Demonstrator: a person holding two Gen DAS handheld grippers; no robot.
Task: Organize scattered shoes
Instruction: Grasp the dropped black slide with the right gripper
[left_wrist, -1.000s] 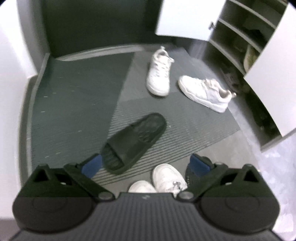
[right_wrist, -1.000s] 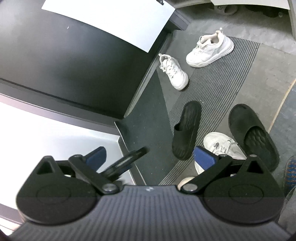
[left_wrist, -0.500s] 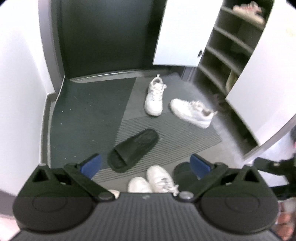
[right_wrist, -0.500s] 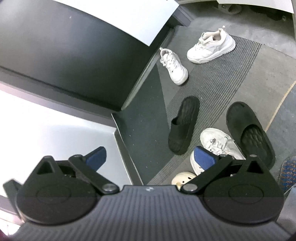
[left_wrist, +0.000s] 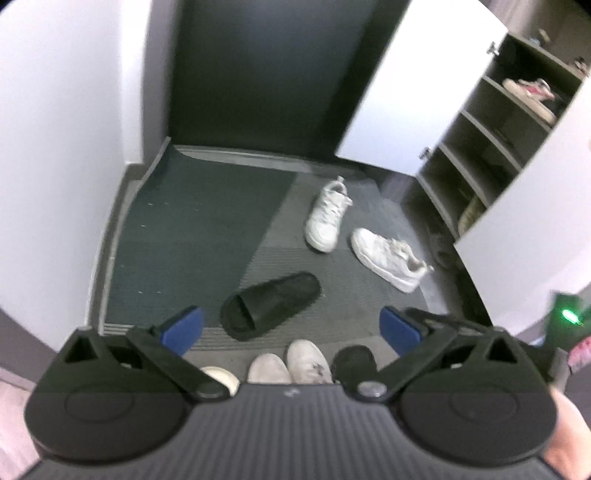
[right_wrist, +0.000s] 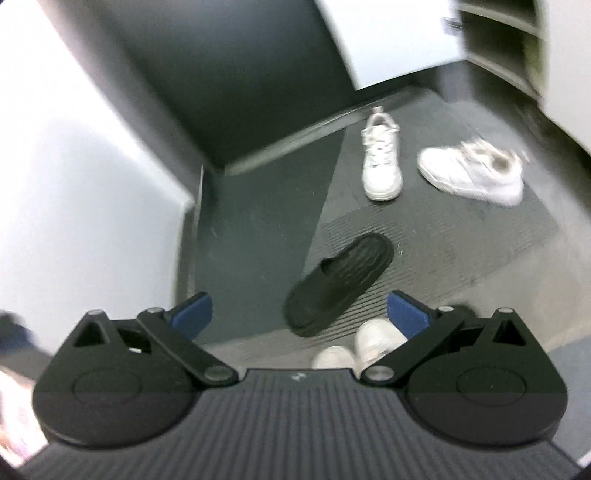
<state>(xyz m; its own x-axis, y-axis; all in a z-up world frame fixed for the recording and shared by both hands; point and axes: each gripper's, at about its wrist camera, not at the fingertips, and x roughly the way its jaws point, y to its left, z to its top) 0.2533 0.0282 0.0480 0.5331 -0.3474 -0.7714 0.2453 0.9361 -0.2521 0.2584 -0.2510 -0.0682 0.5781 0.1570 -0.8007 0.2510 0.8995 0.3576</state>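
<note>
Hiding behind left gripper (left_wrist: 291, 326): second black slide (left_wrist: 352, 363), mostly cut off.

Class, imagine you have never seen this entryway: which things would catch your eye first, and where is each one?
Two white sneakers stand out against the dark floor mat, lying at different angles near the open shoe cabinet on the right. Nearer, a black slide sandal lies alone mid-mat. Both grippers, left and right, hang open above the floor, holding nothing.
</note>
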